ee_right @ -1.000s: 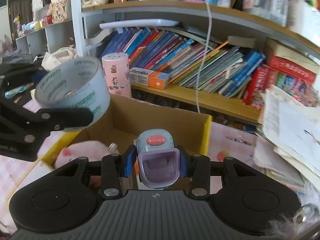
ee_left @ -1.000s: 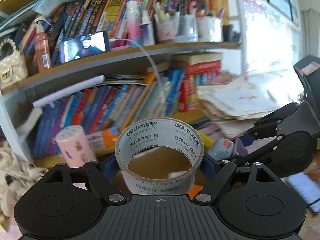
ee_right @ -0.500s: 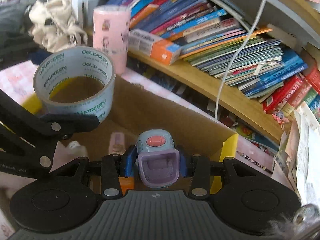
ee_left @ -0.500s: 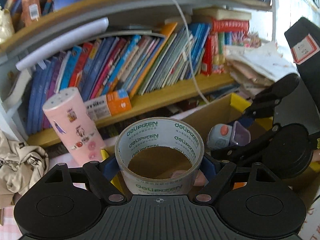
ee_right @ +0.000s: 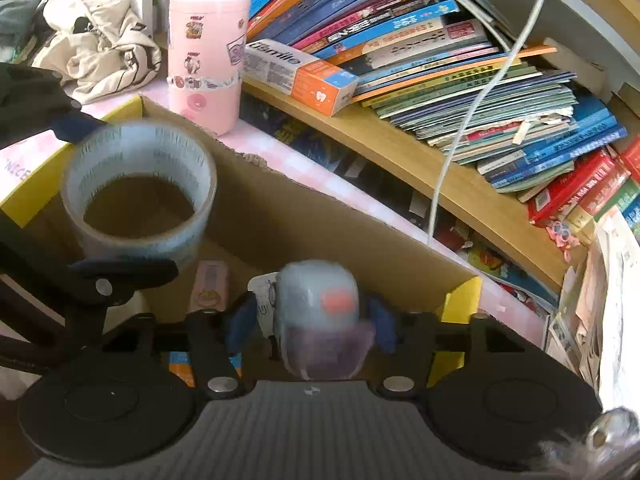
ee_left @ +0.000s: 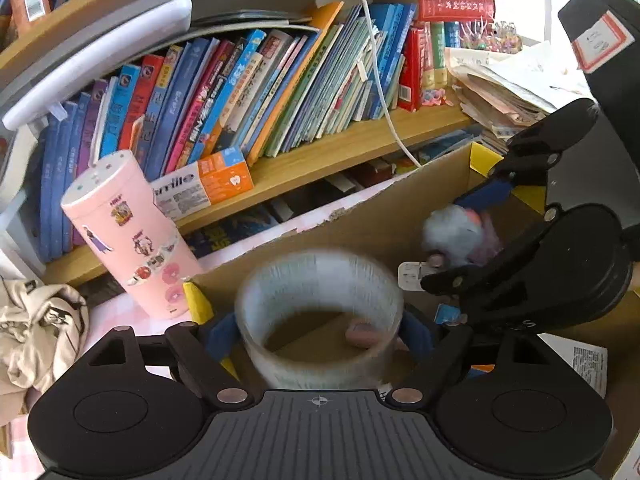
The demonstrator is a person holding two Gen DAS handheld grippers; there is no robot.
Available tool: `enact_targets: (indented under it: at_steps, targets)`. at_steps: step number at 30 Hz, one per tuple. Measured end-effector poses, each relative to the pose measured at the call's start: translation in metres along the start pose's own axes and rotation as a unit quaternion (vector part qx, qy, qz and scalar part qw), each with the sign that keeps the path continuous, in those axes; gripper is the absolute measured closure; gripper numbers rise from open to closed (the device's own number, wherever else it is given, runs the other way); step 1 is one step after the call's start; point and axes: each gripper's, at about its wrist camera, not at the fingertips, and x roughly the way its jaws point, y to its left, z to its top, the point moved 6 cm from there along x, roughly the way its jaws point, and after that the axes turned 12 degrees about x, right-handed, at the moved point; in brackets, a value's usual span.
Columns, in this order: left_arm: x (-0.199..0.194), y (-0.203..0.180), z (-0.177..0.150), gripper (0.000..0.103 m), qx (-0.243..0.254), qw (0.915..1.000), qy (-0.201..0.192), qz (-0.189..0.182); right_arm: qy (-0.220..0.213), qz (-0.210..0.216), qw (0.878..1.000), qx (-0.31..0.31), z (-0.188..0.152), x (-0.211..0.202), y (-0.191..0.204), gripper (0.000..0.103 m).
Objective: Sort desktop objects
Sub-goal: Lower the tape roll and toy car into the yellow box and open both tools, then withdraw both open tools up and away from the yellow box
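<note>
- Showed the left gripper (ee_left: 320, 336) lowest in its own view, blue pads (ee_left: 220, 336) on either side of a tape roll (ee_left: 320, 320).
- Could not tell whether those pads were clamping the roll or had let it go: roll smeared by blur, pads sharp, edges seemingly touching.
- Placed the tape roll upright, open end up, over the left part of a cardboard box (ee_right: 320, 220), above the box floor.
- Showed the right gripper (ee_right: 312, 324) beside it, over the right part of the same box, fingers spread with a sliver of gap on each side of a small toy (ee_right: 320, 312).
- Looked released rather than pinched: toy blurred, grey-blue on top with an orange button, purple below.
- Revealed a pale pink flat item (ee_right: 210, 284) on the box floor between roll and toy.
- Marked the box corners with yellow flaps (ee_right: 462, 296).
- Stood a pink sticker-covered cylinder (ee_left: 128, 236) just behind the box's far wall, a crumpled beige cloth (ee_left: 36, 340) to its left.
- Laid a white and orange carton (ee_left: 204, 184) on the wooden shelf (ee_left: 340, 152) behind, in front of leaning books (ee_left: 280, 80).
- Hung a white cable (ee_left: 380, 80) down across the books.
- Piled loose papers (ee_left: 500, 84) at the shelf's right end.
</note>
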Motion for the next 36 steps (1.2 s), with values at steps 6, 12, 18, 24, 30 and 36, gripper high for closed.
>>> enact_targets:
  at_steps: [6,12,18,24,30,36]
  targets:
    - [-0.024,-0.004,0.008,0.009,0.024,0.9989,-0.028,0.028,-0.028,0.005,0.999,0.021,0.000,-0.027,-0.004,0.032]
    - [-0.062,-0.011,0.017,0.007,0.030,0.9958,-0.068,0.055,-0.069,0.004,0.996,0.052,-0.002,-0.066,-0.007,0.025]
    - [-0.110,-0.017,0.013,0.003,0.000,0.9908,-0.109,0.080,-0.113,0.009,0.989,0.100,-0.013,-0.110,-0.009,0.018]
    - [-0.152,-0.021,-0.004,0.002,-0.040,0.9860,-0.138,0.084,-0.143,0.012,0.979,0.147,-0.033,-0.148,-0.005,0.013]
    - [-0.175,-0.016,-0.031,0.002,-0.059,0.9850,-0.142,0.079,-0.134,-0.010,0.974,0.184,-0.068,-0.162,0.006,0.012]
    - [-0.188,-0.017,-0.067,0.002,-0.072,0.9867,-0.126,0.072,-0.110,-0.035,0.971,0.208,-0.101,-0.166,0.031,0.011]
